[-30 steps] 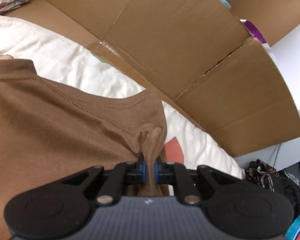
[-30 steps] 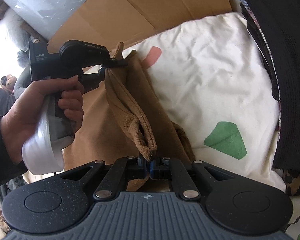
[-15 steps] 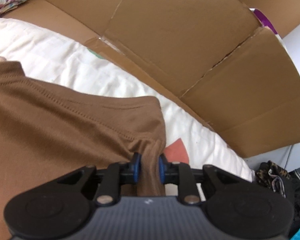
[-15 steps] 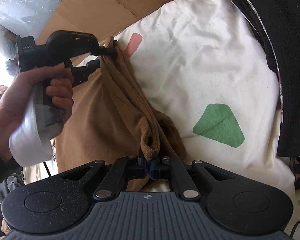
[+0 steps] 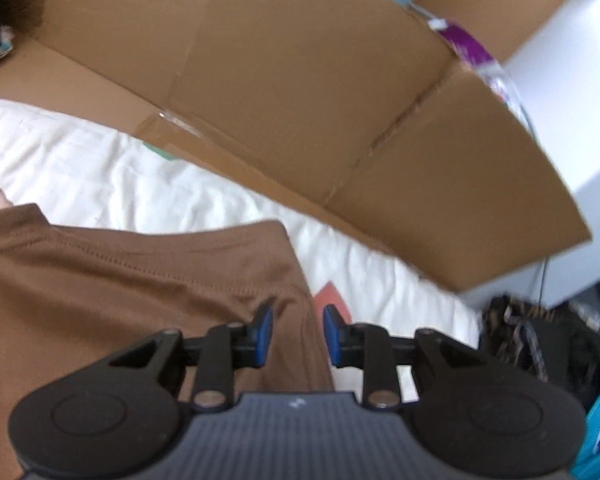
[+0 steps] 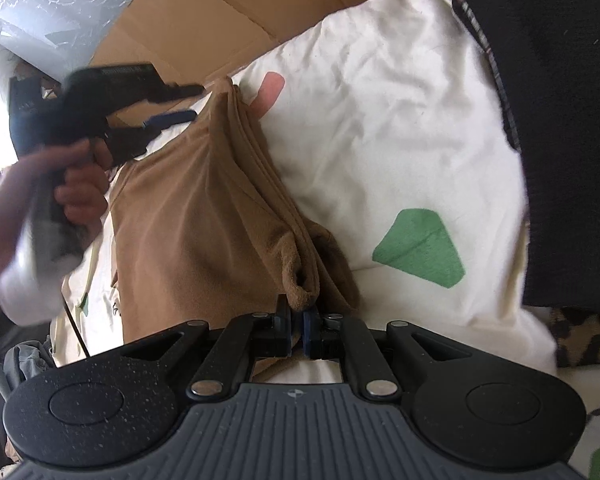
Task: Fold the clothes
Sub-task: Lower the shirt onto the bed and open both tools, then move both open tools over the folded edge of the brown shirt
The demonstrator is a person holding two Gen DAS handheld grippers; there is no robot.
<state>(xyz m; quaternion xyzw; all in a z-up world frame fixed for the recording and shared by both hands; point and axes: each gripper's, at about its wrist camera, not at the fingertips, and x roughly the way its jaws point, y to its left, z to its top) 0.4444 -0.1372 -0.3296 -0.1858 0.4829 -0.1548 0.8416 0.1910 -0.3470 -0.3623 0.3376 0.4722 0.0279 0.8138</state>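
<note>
A white bedsheet (image 6: 380, 128) with a green patch (image 6: 420, 248) is lying under flattened cardboard (image 5: 320, 80); a black knit fabric (image 6: 560, 100) is draping along its edge.

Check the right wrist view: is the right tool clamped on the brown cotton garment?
Yes, the right tool pinches a bunched fold of the brown cotton garment between its blue pads.

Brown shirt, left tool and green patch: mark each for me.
brown shirt (image 6: 188, 216): right wrist view, flat middle of the cloth.
left tool (image 5: 297, 334): left wrist view, gap between its opening pads.
green patch (image 6: 420, 254): right wrist view, its centre.
</note>
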